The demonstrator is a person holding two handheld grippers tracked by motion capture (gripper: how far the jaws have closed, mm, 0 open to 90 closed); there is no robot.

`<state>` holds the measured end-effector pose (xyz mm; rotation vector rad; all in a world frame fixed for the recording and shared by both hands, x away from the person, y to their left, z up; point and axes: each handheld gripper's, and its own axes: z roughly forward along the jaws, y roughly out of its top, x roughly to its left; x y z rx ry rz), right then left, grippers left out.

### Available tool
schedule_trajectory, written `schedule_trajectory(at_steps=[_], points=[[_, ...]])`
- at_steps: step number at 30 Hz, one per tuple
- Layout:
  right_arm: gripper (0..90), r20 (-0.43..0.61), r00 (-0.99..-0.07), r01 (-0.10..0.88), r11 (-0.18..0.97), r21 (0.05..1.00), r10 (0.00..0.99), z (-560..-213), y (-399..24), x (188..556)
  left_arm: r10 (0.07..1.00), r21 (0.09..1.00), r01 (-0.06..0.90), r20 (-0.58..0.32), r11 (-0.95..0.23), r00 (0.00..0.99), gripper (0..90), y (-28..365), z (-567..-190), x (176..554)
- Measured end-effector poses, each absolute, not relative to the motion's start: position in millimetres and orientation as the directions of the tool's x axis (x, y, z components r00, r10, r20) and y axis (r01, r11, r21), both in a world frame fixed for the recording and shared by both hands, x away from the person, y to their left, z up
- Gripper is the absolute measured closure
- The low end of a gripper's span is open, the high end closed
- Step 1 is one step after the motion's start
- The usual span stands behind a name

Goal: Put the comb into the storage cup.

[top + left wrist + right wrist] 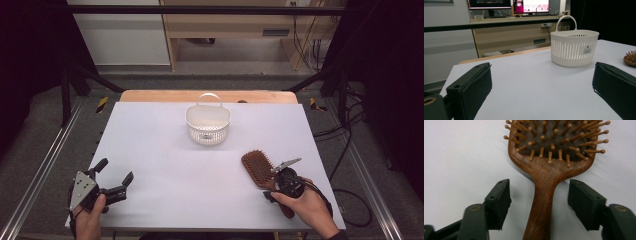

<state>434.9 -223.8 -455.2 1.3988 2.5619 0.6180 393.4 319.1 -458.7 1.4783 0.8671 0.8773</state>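
The brush point(259, 168) lay bristles-up on the surface point(165, 165), near its front right corner, in front of the basket point(208, 123). The right tool point(539, 202) straddled the brush's handle, its jaws apart and clear of the wood. The left tool point(114, 178) rested at the front left, jaws wide apart around nothing.

I work in what looks like a lab or office test room: my white-covered table point(165, 165) stands inside a black metal frame point(200, 10), grey carpet around it, loose black cables point(345, 135) at right, and a far light wooden desk point(511, 30) carries lit computer monitors point(531, 5).
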Motion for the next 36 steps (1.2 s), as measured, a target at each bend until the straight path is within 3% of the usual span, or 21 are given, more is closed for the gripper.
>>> schedule_trajectory(at_steps=[8, 19, 26, 31, 36], points=[[55.8, 0.053, -0.54, 0.774, 0.472, 0.422, 0.84, -455, -230, 439, 0.893, 0.997, 0.038, 0.049, -0.074, 0.448, 2.4, 319, -459, 393], [62.3, 0.016, -0.563, 0.762, 0.511, 0.398, 0.826, -454, -229, 442, 0.89, 0.996, 0.04, 0.052, -0.079, 0.453, 2.4, 318, -459, 394], [71.6, 0.013, -0.564, 0.778, 0.525, 0.345, 0.826, -452, -227, 450, 0.89, 0.996, 0.04, 0.048, -0.074, 0.453, 2.4, 318, -459, 394], [72.6, 0.036, -0.58, 0.772, 0.536, 0.341, 0.813, -452, -231, 453, 0.889, 0.996, 0.04, 0.047, -0.074, 0.456, 2.4, 318, -459, 395], [72.9, -0.027, -0.612, 0.733, 0.58, 0.355, 0.791, -451, -226, 448, 0.891, 0.997, 0.04, 0.042, -0.067, 0.452, 2.4, 320, -459, 394]])
